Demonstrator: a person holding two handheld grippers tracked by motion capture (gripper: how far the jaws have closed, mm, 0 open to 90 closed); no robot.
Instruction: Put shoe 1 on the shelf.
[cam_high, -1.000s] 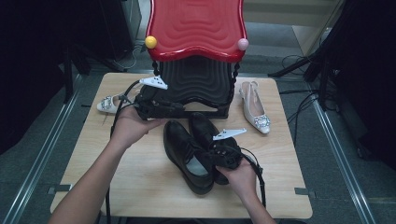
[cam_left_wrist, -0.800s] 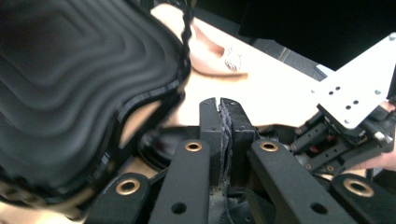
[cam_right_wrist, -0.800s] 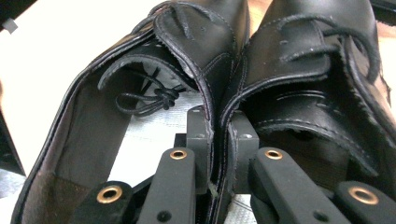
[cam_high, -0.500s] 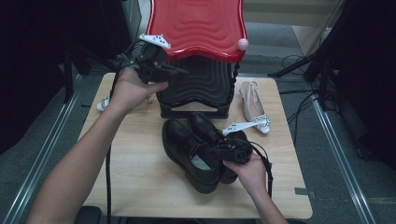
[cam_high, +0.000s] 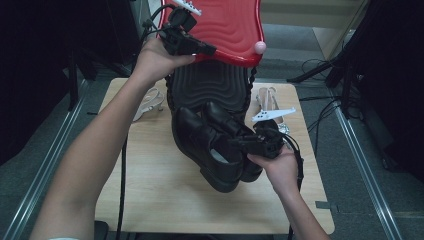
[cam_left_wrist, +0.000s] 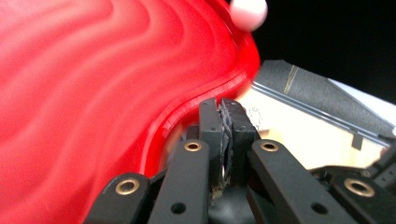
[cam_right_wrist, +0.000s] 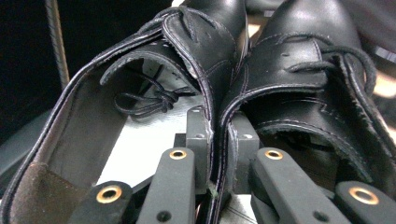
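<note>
We look down on a light wooden desk (cam_high: 150, 200) set on a grey floor with dark surroundings. At its far edge stands a shoe rack with a glossy red wavy top shelf (cam_high: 225, 25) and a black ribbed shelf (cam_high: 210, 87) below it; a pink ball (cam_high: 260, 47) caps the red shelf's near right corner. Our left gripper (cam_high: 200, 48) is raised at the red shelf's near left edge, its jaws pressed together with nothing between them, just beside the shelf's rim (cam_left_wrist: 196, 107). In front of the rack, the pair of black leather lace-up shoes (cam_high: 215, 145) sits side by side, toes toward the black shelf. Our right gripper (cam_high: 240, 144) has its jaws clamped on the two inner collar walls where the shoes meet (cam_right_wrist: 217, 116). A pale sandal (cam_high: 150, 102) lies left of the rack, another (cam_high: 270, 100) right of it.
</note>
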